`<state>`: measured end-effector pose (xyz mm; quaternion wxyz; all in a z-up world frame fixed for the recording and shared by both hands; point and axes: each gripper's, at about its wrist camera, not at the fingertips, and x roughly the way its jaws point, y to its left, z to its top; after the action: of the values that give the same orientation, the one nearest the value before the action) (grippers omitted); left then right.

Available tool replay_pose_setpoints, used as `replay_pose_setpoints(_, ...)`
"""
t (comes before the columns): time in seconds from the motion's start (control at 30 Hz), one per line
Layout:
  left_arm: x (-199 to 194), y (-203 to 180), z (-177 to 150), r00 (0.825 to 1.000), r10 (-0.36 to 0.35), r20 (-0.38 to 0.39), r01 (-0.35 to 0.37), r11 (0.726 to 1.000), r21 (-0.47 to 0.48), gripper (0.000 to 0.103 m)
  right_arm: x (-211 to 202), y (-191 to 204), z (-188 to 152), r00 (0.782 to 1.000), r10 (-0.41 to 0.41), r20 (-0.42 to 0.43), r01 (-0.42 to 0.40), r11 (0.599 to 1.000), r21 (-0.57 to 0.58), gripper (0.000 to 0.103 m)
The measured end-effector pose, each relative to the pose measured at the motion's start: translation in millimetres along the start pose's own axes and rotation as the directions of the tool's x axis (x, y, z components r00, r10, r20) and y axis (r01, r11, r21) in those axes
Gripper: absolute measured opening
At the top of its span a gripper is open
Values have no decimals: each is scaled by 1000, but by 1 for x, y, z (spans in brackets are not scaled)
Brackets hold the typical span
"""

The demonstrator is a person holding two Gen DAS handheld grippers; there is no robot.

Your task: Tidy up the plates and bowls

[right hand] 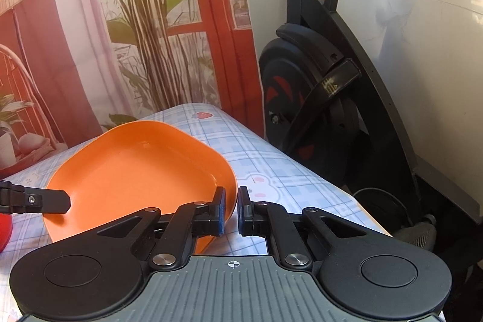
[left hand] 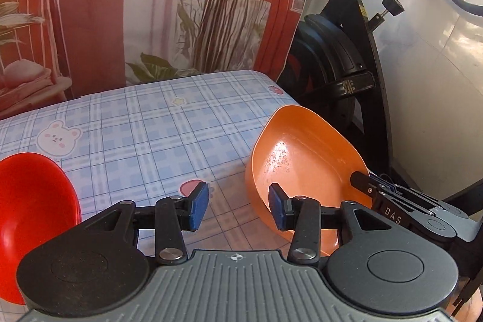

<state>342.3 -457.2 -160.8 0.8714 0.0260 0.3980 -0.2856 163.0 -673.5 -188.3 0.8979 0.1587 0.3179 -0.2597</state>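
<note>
- Orange plate (right hand: 142, 171) tilted, lower edge near the tablecloth (left hand: 145, 122), by the table's right edge.
- Right gripper (right hand: 231, 212) nearly closed on the plate's near rim, a narrow gap between the pads.
- Left gripper (left hand: 239, 205) spread wide, holding nothing; right pad (left hand: 277, 208) in front of the plate's bowl.
- Red bowl (left hand: 33, 207) well left of the plate.
- Exercise bike (right hand: 317, 98) right of the plate, beyond the table.

The plate (left hand: 297, 159) is sitting tilted on the table (left hand: 135, 122) near its right edge, with the bowl (left hand: 33, 216) lying well off to its left and an exercise bike (right hand: 317, 98) standing behind right.
</note>
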Motion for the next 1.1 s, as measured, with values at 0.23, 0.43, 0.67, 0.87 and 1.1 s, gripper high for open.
replay_pose_setpoints(0.23,3,-5,-8,999,-51,6,51,998,28,21,0,3,-1,1000,13,0,-13,1000,-14,7)
replay_pose_setpoints(0.43,-11,3,-13,998,-67,-6,67,998,2,20,-12,15,-4,1000,12,23,-11,998,-67,6)
replay_pose_setpoints(0.67,-62,12,-28,999,-43,9,43,999,-11,20,-49,40,-14,999,48,10,-47,998,-30,6)
replay_pose_setpoints(0.87,-126,27,-50,999,-17,49,18,999,-35,20,-106,69,-16,992,117,53,-118,993,24,5)
replay_pose_setpoints(1.1,-188,59,-70,999,7,40,-4,998,-61,20,-164,125,-13,979,178,95,-177,984,-14,5)
